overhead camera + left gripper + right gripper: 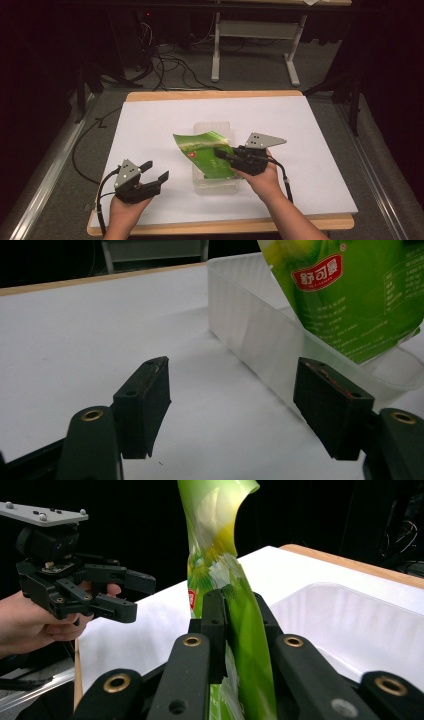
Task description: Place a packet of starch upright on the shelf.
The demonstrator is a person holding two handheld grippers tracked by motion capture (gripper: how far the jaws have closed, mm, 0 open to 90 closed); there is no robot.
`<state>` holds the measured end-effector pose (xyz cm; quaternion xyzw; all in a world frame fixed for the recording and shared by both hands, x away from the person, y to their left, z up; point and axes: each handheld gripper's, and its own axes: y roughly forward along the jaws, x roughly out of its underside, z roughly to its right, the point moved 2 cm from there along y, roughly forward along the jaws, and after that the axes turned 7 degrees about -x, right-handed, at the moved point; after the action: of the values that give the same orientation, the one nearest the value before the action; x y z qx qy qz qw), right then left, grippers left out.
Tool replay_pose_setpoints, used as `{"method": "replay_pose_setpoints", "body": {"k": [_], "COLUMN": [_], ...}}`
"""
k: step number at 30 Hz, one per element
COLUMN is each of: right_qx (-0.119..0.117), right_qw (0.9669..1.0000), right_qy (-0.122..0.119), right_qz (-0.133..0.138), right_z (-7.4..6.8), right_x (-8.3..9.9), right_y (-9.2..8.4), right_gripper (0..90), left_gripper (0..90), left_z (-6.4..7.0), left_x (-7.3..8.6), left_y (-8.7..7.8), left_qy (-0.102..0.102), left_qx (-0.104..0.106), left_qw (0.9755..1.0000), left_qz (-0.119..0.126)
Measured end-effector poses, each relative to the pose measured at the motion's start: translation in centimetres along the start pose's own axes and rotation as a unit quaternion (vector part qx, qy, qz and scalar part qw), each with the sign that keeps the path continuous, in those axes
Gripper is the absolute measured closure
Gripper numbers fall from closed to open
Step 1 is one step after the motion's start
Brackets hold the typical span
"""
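A green pouch (205,152) with a red label hangs tilted over a clear plastic tray (215,186) in the middle of the white table. My right gripper (223,154) is shut on the pouch's right edge, and in the right gripper view its jaws pinch the green pouch (235,595) upright above the tray (350,625). My left gripper (154,171) is open at the front left of the table, apart from the tray. In the left gripper view nothing lies between its black fingertips (145,395), and the pouch (350,295) dips into the tray (260,335) ahead on the right.
A white sheet (150,125) covers the wooden table (210,94). Beyond the far edge, cables (170,65) trail across the floor beside a white table frame (292,65). The other hand's gripper (75,590) appears at the left in the right gripper view.
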<state>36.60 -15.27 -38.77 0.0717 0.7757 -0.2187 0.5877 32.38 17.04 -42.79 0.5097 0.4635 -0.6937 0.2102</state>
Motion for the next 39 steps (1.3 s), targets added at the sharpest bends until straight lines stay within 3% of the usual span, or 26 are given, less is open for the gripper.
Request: {"method": "replay_pose_setpoints", "body": {"k": [5,9,14,18,23,26,31,33,39], "right_qx": [0.01,0.032,0.05,0.076,0.101,0.116,0.119,0.113,0.124], "right_qw": [1.0,0.9995,0.9987,0.9966,0.9945,0.9924,0.99,0.9896,0.9841], "right_qy": [0.0,-0.008,-0.012,-0.025,-0.003,0.015,0.027,0.027,0.036], "right_qz": [0.001,0.0,-0.003,-0.018,-0.027,-0.037,-0.07,-0.084,-0.122], "right_z": [0.1,0.0,-0.3,-0.7,-0.5,-0.2,0.0,0.0,0.1], "right_x": [0.1,0.2,0.4,1.2,3.0,3.9,4.9,5.1,6.2], "right_y": [-0.4,-1.3,-2.8,-4.6,-6.5,-7.1,-6.7,-6.2,-5.1], "right_gripper": [73.9,64.6,61.4,61.6,64.8,68.8,88.9,90.0,90.0], "left_gripper": [31.5,31.9,33.7,40.6,49.4,57.0,80.1,89.0,90.0], "left_z": [0.2,0.4,0.9,1.7,2.7,3.4,4.8,5.3,6.5], "left_x": [0.0,0.0,0.1,0.0,0.0,0.2,1.0,1.3,1.9], "left_y": [0.1,0.3,0.8,1.0,1.6,2.2,3.7,4.2,5.4], "left_qy": [0.001,0.0,-0.002,-0.006,-0.004,-0.004,0.006,0.009,0.012], "left_qx": [0.002,0.006,0.011,0.001,-0.004,-0.007,0.005,0.011,0.024], "left_qw": [1.0,1.0,0.9999,0.9999,0.9999,1.0,0.9994,0.9989,0.9976], "left_qz": [0.0,-0.001,-0.003,0.013,0.011,-0.003,-0.033,-0.044,-0.064]}}
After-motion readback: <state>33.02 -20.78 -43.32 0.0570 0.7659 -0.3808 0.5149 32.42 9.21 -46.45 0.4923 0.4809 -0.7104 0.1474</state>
